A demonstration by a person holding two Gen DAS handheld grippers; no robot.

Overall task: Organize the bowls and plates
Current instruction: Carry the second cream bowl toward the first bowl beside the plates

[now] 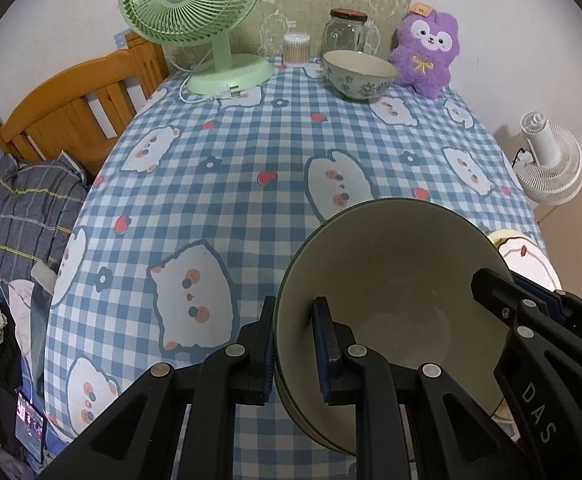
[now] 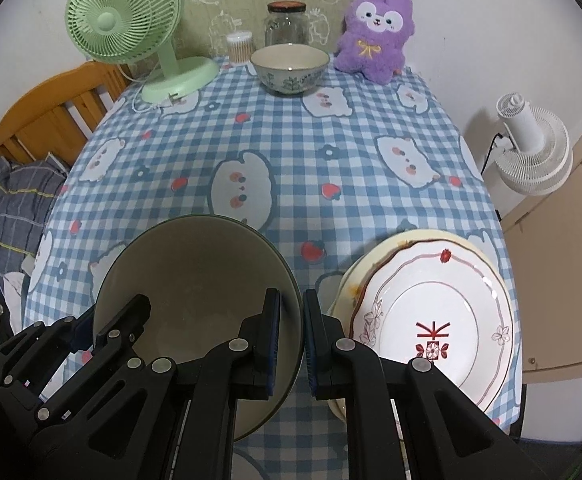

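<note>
At the far left, beyond the surface [image 2: 371, 208] with its blue checked cloth, stands a green desk fan [image 2: 123, 20]. Next along the back come a tub of cotton swabs [image 2: 241, 47], a glass jar [image 2: 285, 23], a small floral bowl [image 2: 289, 68] and a purple plush toy [image 2: 375, 36].

Near the front edge, the large cream bowl [image 2: 195, 280] with a dark green rim is held by both claws and tilted, so its hollow faces the cameras. The left claw [image 1: 297, 344] is pinching the left rim of this bowl, one pad outside the wall and one inside. The right claw [image 2: 291, 340] is pinching the opposite, right rim in the same way. So each claw has the bowl directly between its pads, and the line from grip to grip runs across the bowl from left to right.

Just to the right of the bowl lies the stack of plates [image 2: 435, 312]: a white plate with a red mark and flower pattern on top of a yellowish one. The right claw is the nearer one to this stack, and the bowl's right rim is just beside it. I judge the bowl is about to be set down, on the cloth or on the plates; I cannot tell which
</note>
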